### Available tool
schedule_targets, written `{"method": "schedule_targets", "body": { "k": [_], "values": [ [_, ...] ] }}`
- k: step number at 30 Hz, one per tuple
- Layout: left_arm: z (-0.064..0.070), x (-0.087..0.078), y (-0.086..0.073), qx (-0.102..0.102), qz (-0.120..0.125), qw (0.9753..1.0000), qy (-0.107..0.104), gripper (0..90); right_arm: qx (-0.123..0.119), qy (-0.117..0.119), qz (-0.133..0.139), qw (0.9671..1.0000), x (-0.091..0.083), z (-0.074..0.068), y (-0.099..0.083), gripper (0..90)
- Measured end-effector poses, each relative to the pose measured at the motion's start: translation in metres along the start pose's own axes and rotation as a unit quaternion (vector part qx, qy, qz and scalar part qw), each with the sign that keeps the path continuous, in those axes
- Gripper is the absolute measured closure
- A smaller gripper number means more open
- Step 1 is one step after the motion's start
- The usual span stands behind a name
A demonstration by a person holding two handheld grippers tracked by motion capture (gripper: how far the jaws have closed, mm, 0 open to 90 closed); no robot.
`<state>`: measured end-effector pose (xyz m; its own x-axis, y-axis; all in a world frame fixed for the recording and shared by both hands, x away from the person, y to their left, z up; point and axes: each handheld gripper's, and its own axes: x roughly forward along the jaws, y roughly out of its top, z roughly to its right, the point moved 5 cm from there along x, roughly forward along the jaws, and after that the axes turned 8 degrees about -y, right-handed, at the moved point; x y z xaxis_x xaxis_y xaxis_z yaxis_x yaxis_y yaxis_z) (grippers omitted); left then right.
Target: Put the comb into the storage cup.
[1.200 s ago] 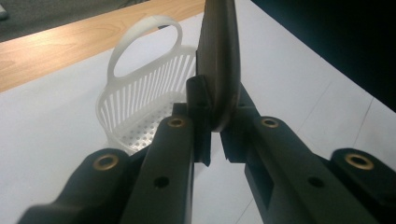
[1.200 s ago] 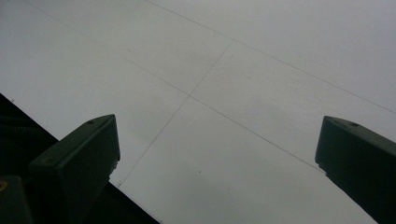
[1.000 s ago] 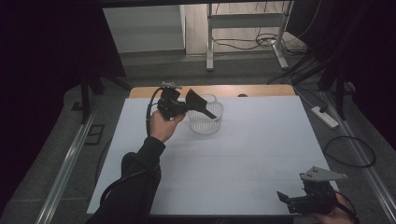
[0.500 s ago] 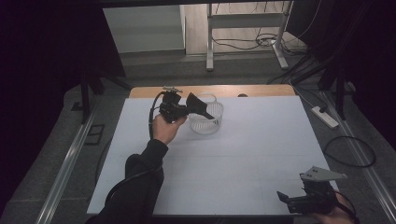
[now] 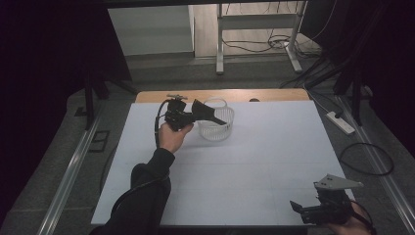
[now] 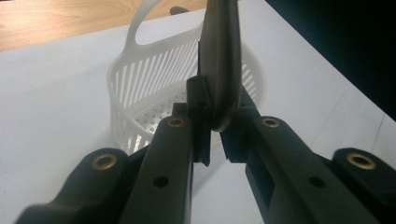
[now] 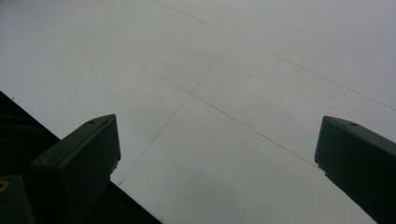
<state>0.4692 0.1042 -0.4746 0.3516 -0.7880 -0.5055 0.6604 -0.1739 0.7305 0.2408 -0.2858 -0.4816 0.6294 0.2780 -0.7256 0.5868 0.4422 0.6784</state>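
The left arm reached forward across the white tabletop [image 5: 264, 161], sleeve dark, hand [image 5: 171, 137] wrapped around the grip and raised off the surface near the far left part. The left claw [image 5: 208, 113] pointed to the right, toward a white slotted basket [image 5: 215, 129] standing at the far edge of the white sheet, just before a strip of bare wood [image 5: 264, 94].

The right hand [image 5: 355, 220] sat low at the near right corner of the tabletop, well apart from the basket. The right claw [image 5: 298, 208] pointed left along the near edge, a grey three-cornered plate [image 5: 337, 182] on top.

The basket stood upright, with vertical slots in its wall, a dotted floor and a looped handle [image 6: 140, 23] rising at its far side. In the left gripper view its floor [image 6: 154, 121] looked bare where it could be seen; part of the inside was hidden behind the claw.

The left claw [image 6: 215, 140] was clamped on a dark, flat, rounded-edge object [image 6: 222, 65], held on edge between the jaws and standing up in front of the basket. What the object was could not be told. From the high view it hung over the basket's near rim.

The right claw [image 7: 217, 149] stood wide apart, holding nothing, white tabletop [image 7: 261, 60] below it.
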Motion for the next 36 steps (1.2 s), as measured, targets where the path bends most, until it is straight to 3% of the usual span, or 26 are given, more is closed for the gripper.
{"method": "schedule_targets", "body": {
  "k": [5, 19, 28, 36],
  "values": [
    [-0.003, 0.001, -0.003, 0.008, -0.004, 0.9998, 0.019, 80.8, 0.000, 0.000, -0.001, 1.0000, 0.000, 0.000, 0.000, 0.9],
    [-0.009, 0.001, -0.007, 0.033, -0.011, 0.9968, 0.072, 55.6, 0.000, 0.000, -0.002, 1.0000, 0.000, 0.000, 0.000, 1.0],
    [-0.011, 0.005, -0.010, 0.038, -0.027, 0.9957, 0.080, 39.2, 0.000, 0.000, -0.001, 1.0000, 0.000, 0.000, 0.000, 1.0],
    [-0.011, 0.007, -0.010, 0.053, -0.038, 0.9932, 0.097, 27.4, 0.000, 0.001, -0.001, 1.0000, 0.000, 0.000, 0.000, 1.0]
  ]
}}
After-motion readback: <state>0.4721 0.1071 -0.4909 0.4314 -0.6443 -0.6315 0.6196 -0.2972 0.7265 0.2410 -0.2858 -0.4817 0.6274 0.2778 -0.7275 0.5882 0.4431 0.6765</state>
